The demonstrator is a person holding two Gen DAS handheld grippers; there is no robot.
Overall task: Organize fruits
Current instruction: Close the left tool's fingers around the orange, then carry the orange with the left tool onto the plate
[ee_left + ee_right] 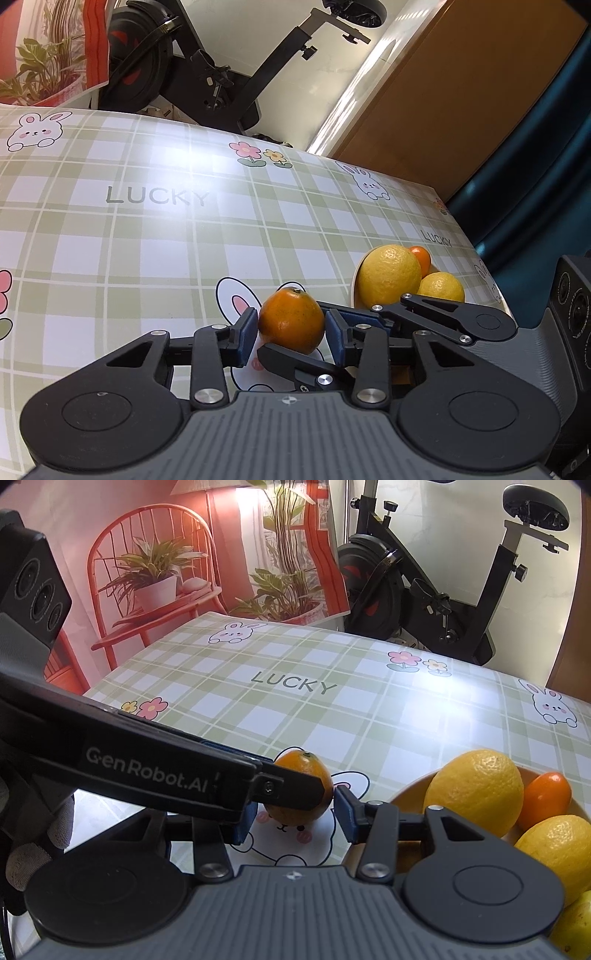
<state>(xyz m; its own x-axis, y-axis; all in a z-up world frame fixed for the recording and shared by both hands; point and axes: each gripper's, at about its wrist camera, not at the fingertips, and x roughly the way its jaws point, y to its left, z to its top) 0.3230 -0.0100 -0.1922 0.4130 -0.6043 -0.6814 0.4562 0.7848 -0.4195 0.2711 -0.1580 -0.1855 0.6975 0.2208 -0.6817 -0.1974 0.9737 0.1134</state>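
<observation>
An orange [291, 320] sits between the blue pads of my left gripper [291, 330], which is shut on it just above the checked tablecloth. The same orange [308, 766] shows in the right wrist view, partly hidden by my left gripper's finger [288, 788]. My right gripper [293, 821] is open around the orange, its pads apart from it. A bowl [408, 792] to the right holds two lemons [476, 788] and a small orange [546, 794]; the bowl also shows in the left wrist view [356, 284].
The table [303, 709] has a green checked cloth with rabbits and "LUCKY" print. An exercise bike [436, 583] stands behind the far edge. A poster with a red chair and plants [155, 576] stands at the back left.
</observation>
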